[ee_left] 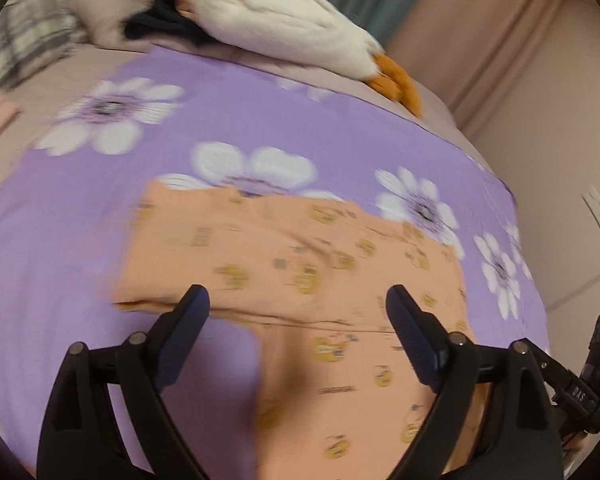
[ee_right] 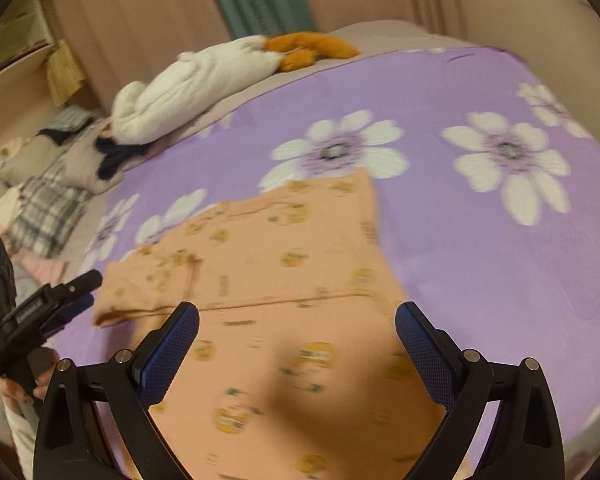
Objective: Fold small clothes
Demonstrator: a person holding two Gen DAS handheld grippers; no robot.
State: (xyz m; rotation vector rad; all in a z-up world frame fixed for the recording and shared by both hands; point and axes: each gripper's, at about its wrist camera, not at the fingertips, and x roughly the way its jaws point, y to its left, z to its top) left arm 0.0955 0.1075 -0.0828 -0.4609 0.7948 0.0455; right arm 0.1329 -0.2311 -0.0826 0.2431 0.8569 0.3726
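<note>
Blurred view: right gripper [ee_right: 297, 326] with fingers [ee_right: 172, 344] spread wide above a peach printed garment [ee_right: 284, 280] lying on a purple flowered bedspread [ee_right: 480, 264]. Left gripper [ee_right: 66, 300] sits at the left edge.

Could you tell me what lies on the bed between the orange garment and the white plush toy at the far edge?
Only the purple flowered sheet, then a strip of plain bedcover; nothing rests between the orange garment and the white plush toy. Both wrist views show it.

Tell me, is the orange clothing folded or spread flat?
Partly folded. The orange garment lies on the purple flowered sheet with one part doubled over; its doubled edge shows at the near left. Blur hides finer detail.
</note>
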